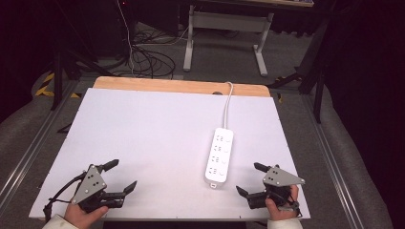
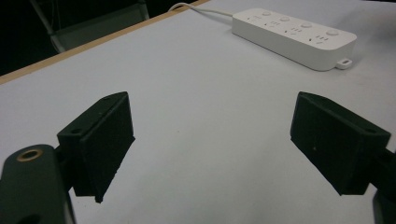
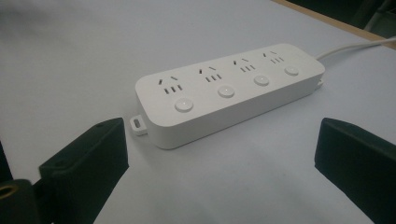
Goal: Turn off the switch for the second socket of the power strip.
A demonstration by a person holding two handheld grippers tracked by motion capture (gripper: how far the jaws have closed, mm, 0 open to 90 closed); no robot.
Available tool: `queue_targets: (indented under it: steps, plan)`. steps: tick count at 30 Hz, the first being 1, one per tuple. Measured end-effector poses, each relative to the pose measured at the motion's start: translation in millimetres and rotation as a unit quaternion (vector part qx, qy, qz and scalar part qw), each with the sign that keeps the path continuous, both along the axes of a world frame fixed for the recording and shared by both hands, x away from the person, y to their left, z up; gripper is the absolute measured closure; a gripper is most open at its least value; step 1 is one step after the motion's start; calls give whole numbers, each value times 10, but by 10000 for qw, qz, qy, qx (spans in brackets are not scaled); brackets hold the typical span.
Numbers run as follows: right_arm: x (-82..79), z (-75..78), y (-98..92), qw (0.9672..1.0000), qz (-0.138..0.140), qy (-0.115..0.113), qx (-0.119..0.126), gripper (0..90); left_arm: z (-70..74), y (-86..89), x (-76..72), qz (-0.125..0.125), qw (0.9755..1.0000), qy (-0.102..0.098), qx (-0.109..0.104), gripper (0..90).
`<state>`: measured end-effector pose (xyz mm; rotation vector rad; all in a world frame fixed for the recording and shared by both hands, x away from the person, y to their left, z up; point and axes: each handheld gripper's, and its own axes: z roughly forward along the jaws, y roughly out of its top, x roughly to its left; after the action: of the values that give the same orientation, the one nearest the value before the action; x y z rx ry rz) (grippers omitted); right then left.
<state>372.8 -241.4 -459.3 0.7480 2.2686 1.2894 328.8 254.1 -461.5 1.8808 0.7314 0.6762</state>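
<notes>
A white power strip (image 1: pixel 219 155) with several sockets and round buttons lies right of the table's middle, its white cord (image 1: pixel 228 106) running to the far edge. In the high view my left gripper (image 1: pixel 120 175) rests open near the front left corner, held by a hand. My right gripper (image 1: pixel 249 179) is open near the front right, just right of the strip's near end. The right gripper view has the power strip (image 3: pixel 229 93) close ahead between the spread jaws, nothing between them (image 3: pixel 219 158). The left gripper view has the strip (image 2: pixel 294 36) farther off at upper right, jaws wide apart (image 2: pixel 210 149).
The white table top (image 1: pixel 153 138) has a wooden strip (image 1: pixel 181 86) along its far edge. Beyond it are floor cables (image 1: pixel 143 59) and a white desk frame (image 1: pixel 224 33). Metal rails (image 1: pixel 334 162) run along both sides of the table.
</notes>
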Motion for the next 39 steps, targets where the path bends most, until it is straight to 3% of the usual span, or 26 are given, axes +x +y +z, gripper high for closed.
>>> queue_targets:
  steps: [18,34,39]
  plan:
    - [-9,1,5,9999,-73,-53,-78,32,17,0,-21,59,9999,-103,93,143]
    - [7,21,-1,9999,-116,-11,-33,32,15,-2,-24,49,10000,-50,62,149]
    - [56,61,34,9997,-179,46,-173,32,11,-10,-22,50,9999,-56,91,150]
